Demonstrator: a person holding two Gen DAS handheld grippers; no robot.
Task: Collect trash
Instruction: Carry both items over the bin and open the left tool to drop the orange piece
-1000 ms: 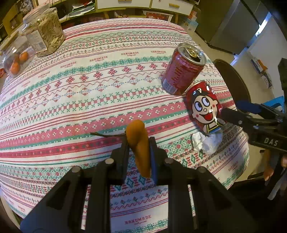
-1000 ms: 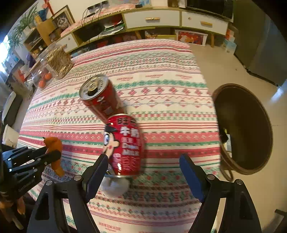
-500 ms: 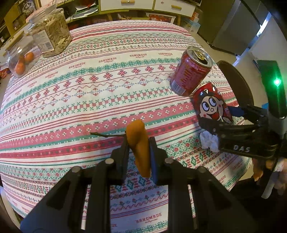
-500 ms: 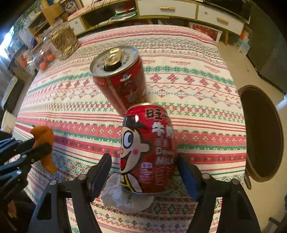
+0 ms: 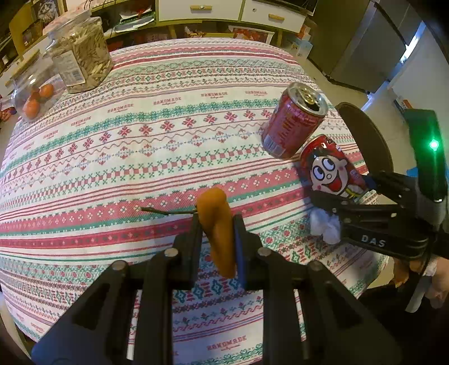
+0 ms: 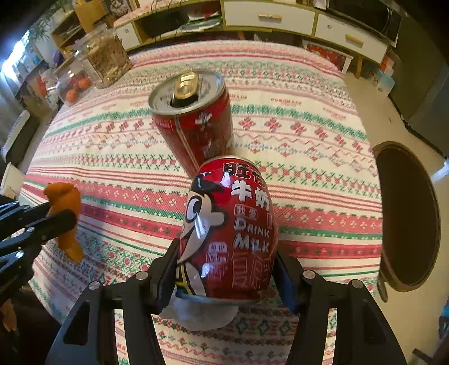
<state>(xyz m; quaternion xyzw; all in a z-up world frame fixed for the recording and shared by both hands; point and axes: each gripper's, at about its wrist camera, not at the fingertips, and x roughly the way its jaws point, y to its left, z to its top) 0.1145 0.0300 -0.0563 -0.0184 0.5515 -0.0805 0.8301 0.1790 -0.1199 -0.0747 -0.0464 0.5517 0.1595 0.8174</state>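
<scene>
Pinching orange peel in our left gripper. Our right gripper is clamped around milk can, crumpled tissue beneath.

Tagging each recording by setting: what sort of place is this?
Most likely a home living or dining room: a round table with a patterned tablecloth, a low sideboard with drawers, and a glass jar beside a container of fruit.

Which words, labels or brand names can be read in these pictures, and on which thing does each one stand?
"DRINK MILK": red milk can with cartoon face, held between the right tongs; its Chinese characters I cannot transcribe reliably.
"HANDMADE": striped patterned tablecloth, repeated.
"DAS": black body of the right tongs.
Too small or blurred: open-topped red drink can, label on the glass jar of seeds.
</scene>
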